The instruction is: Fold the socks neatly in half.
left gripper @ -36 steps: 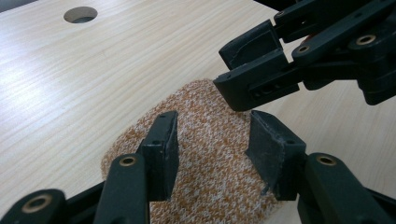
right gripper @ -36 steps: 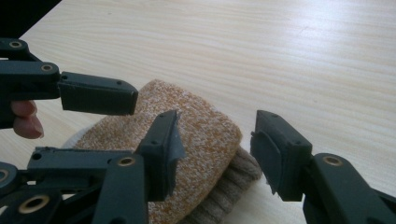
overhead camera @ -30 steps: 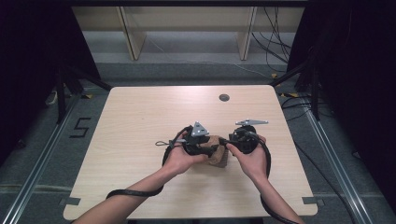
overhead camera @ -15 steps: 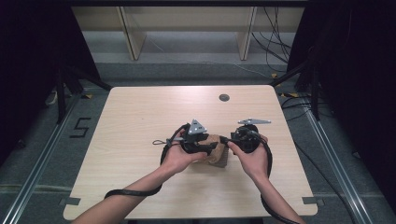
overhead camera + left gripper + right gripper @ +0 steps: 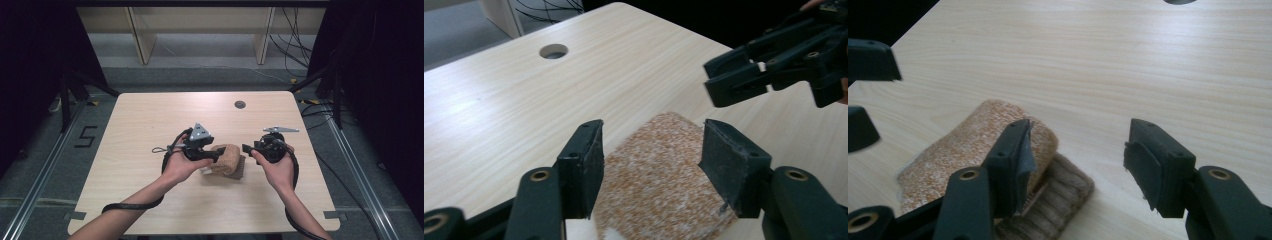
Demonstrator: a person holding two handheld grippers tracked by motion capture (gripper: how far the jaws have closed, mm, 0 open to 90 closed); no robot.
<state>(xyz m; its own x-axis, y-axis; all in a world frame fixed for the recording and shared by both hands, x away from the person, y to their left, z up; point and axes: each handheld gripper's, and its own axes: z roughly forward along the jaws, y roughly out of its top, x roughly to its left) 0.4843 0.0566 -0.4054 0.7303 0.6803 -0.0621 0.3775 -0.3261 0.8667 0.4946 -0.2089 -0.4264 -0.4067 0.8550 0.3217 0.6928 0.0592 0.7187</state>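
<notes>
Light wood table [image 5: 150,120]. High view: folded orange-brown cloth [image 5: 227,152] lies near the table's front middle, between left gripper [image 5: 220,156] and right gripper [image 5: 245,148]. Left gripper view: jaws have just been opening, apart over the cloth, pads clear. Right gripper view: jaws apart, nothing between them, cloth beside the left jaw atop a brown ribbed piece [image 5: 1058,200].
</notes>
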